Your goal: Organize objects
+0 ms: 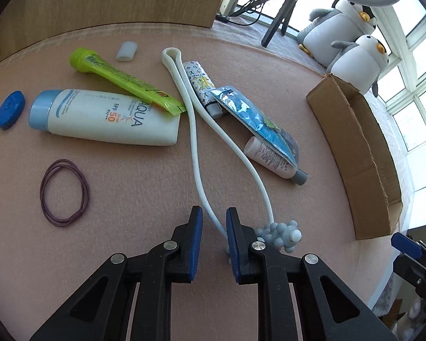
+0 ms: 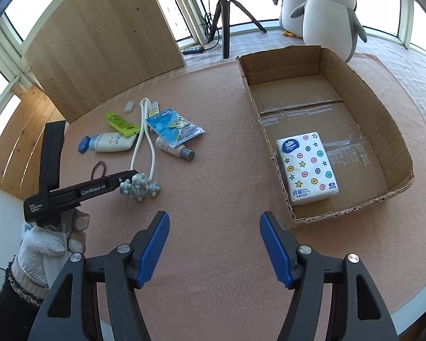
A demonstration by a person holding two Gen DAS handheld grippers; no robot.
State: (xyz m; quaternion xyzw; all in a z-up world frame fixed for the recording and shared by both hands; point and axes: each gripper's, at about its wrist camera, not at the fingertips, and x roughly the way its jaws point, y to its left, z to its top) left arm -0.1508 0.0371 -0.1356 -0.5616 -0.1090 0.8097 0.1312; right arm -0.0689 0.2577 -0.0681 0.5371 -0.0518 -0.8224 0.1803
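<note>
A: Pink felt covers the whole table [image 2: 218, 130]. What is the biggest thing on it?

B: The cardboard box [image 2: 394, 142], ahead and to the right of the right gripper [image 2: 214, 244]. A tissue pack [image 2: 308, 167] with stars and buttons lies flat inside, against the box's near left wall.

A: How does that gripper stand?

B: Its jaws are spread wide with only bare felt between them. It holds nothing.

A: And the left gripper [image 1: 214, 241]?

B: Its jaws are narrowed around one strand of the white massager cord [image 1: 197, 176]. The right pad seems to touch the strand; a gap shows on the left, so I cannot tell whether it truly grips. The cord's knobbly grey-blue ball end [image 1: 281, 233] sits just to the right of the right finger. A gloved hand [image 2: 47, 244] holds that gripper's handle.

A: Next in size?

B: A white sunscreen bottle [image 1: 108, 119] with a pale blue cap, ahead and to the left of the left gripper, lying on its side. A green tube [image 1: 122, 82] rests across its far end.

A: And ahead to the right?

B: A blue foil pouch [image 1: 255, 119] lies over a small pink bottle [image 1: 272, 159] with a grey cap, and beside a patterned white tube [image 1: 200, 82] that the cord's loop crosses.

A: The small things?

B: A ring of maroon rubber bands [image 1: 64, 191], near and to the left. Farther left, a blue disc [image 1: 10, 109] beside the sunscreen's cap. Farthest ahead, a small translucent cap [image 1: 125, 50].
</note>
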